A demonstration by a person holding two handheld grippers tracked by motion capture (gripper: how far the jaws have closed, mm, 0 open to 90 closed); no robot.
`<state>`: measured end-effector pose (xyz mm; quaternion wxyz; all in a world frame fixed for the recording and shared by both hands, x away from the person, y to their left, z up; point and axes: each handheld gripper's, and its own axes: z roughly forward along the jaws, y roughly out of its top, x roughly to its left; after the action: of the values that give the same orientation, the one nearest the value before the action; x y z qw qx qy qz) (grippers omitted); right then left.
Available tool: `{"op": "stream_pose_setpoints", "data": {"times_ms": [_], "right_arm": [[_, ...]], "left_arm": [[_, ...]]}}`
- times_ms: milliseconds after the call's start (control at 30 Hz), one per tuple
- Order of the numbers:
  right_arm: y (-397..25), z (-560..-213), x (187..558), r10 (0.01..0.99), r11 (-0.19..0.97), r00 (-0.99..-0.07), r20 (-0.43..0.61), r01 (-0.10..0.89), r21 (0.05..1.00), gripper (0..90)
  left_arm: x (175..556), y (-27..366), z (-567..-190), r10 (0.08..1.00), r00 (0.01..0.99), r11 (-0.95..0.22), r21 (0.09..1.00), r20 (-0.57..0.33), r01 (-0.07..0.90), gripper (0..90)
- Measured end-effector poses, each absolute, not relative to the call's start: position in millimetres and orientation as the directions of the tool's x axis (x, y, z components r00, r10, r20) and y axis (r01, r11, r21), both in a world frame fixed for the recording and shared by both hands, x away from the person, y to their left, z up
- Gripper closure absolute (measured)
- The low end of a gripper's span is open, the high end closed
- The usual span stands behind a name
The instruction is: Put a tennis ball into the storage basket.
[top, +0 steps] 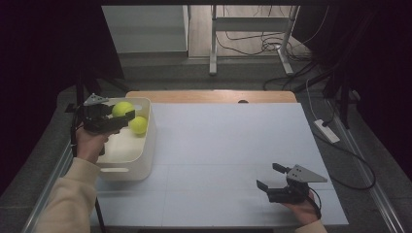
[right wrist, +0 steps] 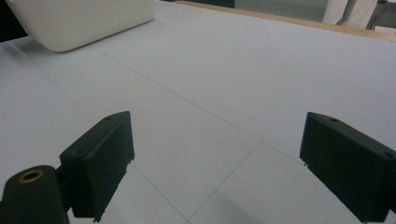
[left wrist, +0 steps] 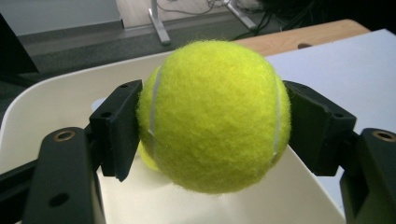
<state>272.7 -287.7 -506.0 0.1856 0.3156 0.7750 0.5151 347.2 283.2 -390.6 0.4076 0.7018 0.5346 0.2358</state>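
Observation:
My left gripper (top: 119, 112) is shut on a yellow-green tennis ball (top: 122, 108) and holds it above the white bin (top: 141, 167) at the table's left. In the left gripper view that tennis ball (left wrist: 212, 114) sits squeezed between both black jaws, with the bin (left wrist: 56, 98) wall behind it. A second tennis ball (top: 138, 125) lies inside the bin, just right of the held one. Near the front right of the table my right gripper (top: 269, 177) stands open and empty; in the right gripper view its jaws are wide apart over the bare white surface (right wrist: 224, 93).
The white bin (right wrist: 79, 21) shows far off in the right gripper view. A wooden table edge (top: 209, 96) runs along the back of the white sheet. Table legs and cables (top: 252, 43) lie on the floor beyond. A power strip (top: 326, 131) lies at the right.

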Motion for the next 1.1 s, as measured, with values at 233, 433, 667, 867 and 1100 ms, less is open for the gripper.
{"op": "stream_pose_setpoints", "data": {"times_ms": [233,433,667,867,1100], "right_arm": [[-288,-506,273,0.678,0.273,-0.734,0.035,0.296,0.915,10.1],[-287,-506,273,0.677,0.271,-0.735,0.037,0.297,0.916,10.0],[-287,-507,273,0.676,0.273,-0.736,0.035,0.295,0.916,10.1],[-287,-506,273,0.675,0.273,-0.737,0.035,0.294,0.916,10.0],[-287,-506,273,0.674,0.274,-0.738,0.035,0.293,0.916,10.0]], "left_arm": [[348,286,-395,0.945,0.313,-0.115,0.795,-0.097,0.595,26.3],[347,289,-399,0.949,0.302,-0.116,0.787,-0.092,0.606,26.2],[347,288,-399,0.952,0.294,-0.111,0.792,-0.089,0.600,25.8],[344,288,-392,0.953,0.281,-0.077,0.812,-0.111,0.579,13.1],[340,283,-389,0.941,0.314,-0.075,0.830,-0.124,0.553,10.6]]}}
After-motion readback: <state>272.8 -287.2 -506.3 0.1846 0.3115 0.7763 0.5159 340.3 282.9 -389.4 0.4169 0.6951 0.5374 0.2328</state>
